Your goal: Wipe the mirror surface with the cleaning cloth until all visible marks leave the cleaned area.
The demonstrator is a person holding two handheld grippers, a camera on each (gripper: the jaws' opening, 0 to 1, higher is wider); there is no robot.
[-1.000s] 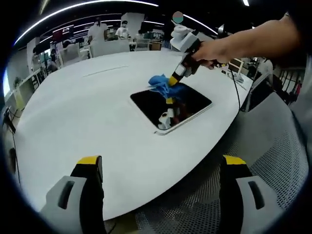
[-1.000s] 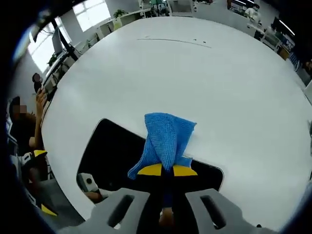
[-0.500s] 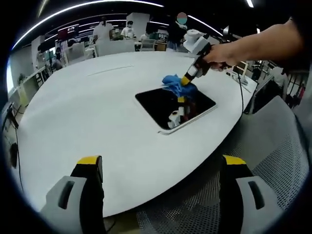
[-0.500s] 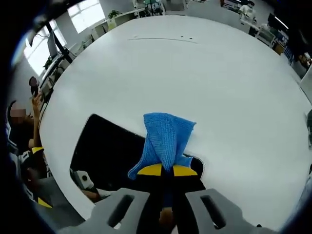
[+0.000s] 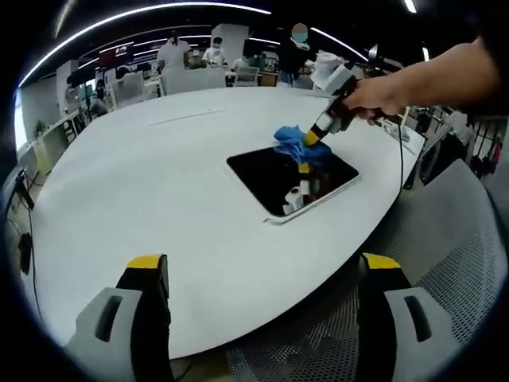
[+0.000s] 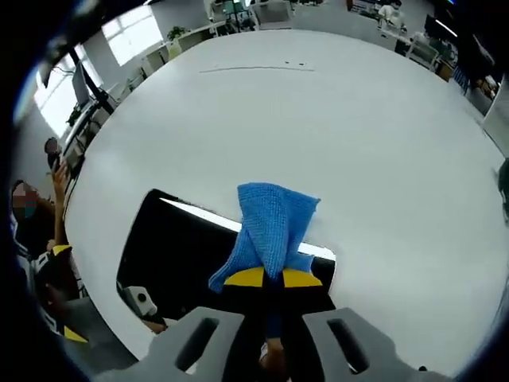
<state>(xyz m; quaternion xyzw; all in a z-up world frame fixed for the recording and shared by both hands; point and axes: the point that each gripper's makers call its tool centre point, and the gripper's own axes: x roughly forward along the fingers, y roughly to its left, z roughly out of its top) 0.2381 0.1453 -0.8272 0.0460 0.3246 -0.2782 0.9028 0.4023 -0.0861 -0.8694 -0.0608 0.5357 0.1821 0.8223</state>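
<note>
Blue cloth (image 6: 270, 231) pinched in my right gripper (image 6: 273, 278), pressed on the mirror (image 6: 183, 255).
My right gripper's yellow-tipped jaws were clamped together on the cloth, which rested at the mirror's far edge on the white table (image 6: 318, 127). From my left gripper view, the mirror (image 5: 274, 179) lay flat near the table's (image 5: 143, 183) edge, with the cloth (image 5: 296, 143) at its far corner under the right gripper (image 5: 316, 135) held in my hand (image 5: 374, 94). My left gripper (image 5: 258, 274) hung over the near table edge, jaws wide apart, holding nothing.
</note>
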